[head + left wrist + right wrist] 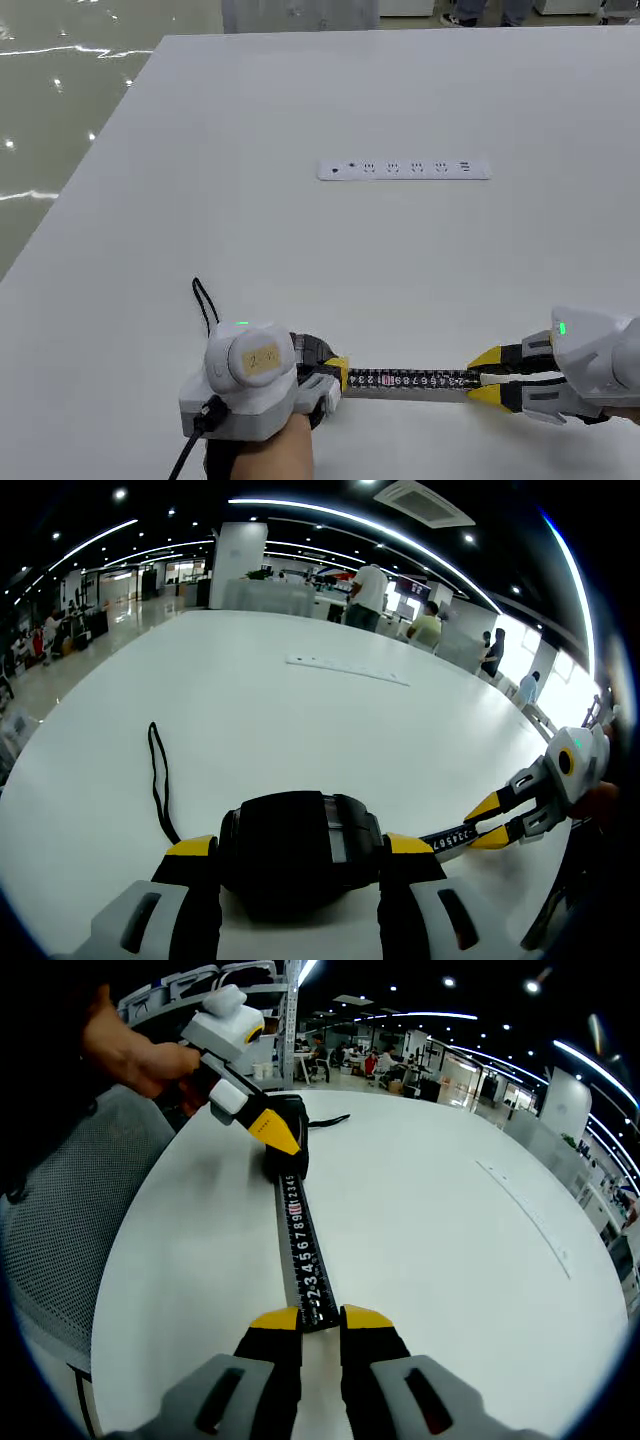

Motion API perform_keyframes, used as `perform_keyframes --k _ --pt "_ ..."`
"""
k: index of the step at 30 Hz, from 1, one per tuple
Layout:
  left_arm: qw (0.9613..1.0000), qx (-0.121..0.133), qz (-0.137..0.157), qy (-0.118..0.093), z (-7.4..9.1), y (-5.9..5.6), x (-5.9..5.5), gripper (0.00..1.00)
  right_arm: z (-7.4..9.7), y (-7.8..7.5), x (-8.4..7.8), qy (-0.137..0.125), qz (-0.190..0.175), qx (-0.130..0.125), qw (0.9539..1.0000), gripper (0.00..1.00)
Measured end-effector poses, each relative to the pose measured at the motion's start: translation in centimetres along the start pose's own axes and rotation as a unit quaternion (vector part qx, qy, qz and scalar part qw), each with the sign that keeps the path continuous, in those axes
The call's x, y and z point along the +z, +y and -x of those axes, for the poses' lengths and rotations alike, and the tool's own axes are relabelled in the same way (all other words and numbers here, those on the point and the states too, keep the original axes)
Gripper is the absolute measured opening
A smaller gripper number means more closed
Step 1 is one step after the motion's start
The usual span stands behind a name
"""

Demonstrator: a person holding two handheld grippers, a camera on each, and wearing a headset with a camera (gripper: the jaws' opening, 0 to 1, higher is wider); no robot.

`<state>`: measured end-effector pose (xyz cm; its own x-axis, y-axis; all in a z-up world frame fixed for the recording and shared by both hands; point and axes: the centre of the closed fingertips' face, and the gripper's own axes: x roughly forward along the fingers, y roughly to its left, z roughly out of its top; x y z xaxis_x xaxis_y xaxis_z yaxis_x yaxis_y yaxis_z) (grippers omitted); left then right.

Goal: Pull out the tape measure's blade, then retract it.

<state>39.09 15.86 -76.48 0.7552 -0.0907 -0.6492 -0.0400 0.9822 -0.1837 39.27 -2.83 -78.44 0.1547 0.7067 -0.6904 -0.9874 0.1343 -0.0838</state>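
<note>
A black tape measure (pixel 315 362) lies near the table's front edge, held between the yellow-tipped jaws of my left gripper (pixel 300 852), which is shut on its case (pixel 298 850). Its black blade (pixel 412 381) with white numbers is drawn out to the right, flat over the table. My right gripper (pixel 484 378) is shut on the blade's end (pixel 318 1312). In the right gripper view the blade (pixel 298 1245) runs away from the jaws to the case (pixel 290 1128). A black wrist cord (pixel 205 301) trails from the case.
A white power strip (pixel 404 169) lies across the middle of the white table (pixel 400 100). The table's left edge drops to a glossy floor. A grey mesh chair (pixel 60 1220) stands by the table. People stand in the background.
</note>
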Motion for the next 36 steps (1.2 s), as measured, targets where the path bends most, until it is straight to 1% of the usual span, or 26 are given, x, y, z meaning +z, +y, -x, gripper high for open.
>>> perform_keyframes --k 10,18,36 --pt "1.0 -0.002 0.003 0.002 0.0 0.0 0.0 0.6 -1.5 0.3 1.4 -0.01 0.001 0.008 0.9999 0.12" --pt "1.0 -0.003 0.003 0.002 0.0 0.0 0.0 0.61 -2.4 0.5 2.3 -0.008 0.008 0.011 0.9999 0.12" --pt "0.9999 -0.007 0.009 0.004 0.0 0.0 0.0 0.61 -3.5 1.0 3.5 -0.014 0.004 0.015 0.9998 0.13"
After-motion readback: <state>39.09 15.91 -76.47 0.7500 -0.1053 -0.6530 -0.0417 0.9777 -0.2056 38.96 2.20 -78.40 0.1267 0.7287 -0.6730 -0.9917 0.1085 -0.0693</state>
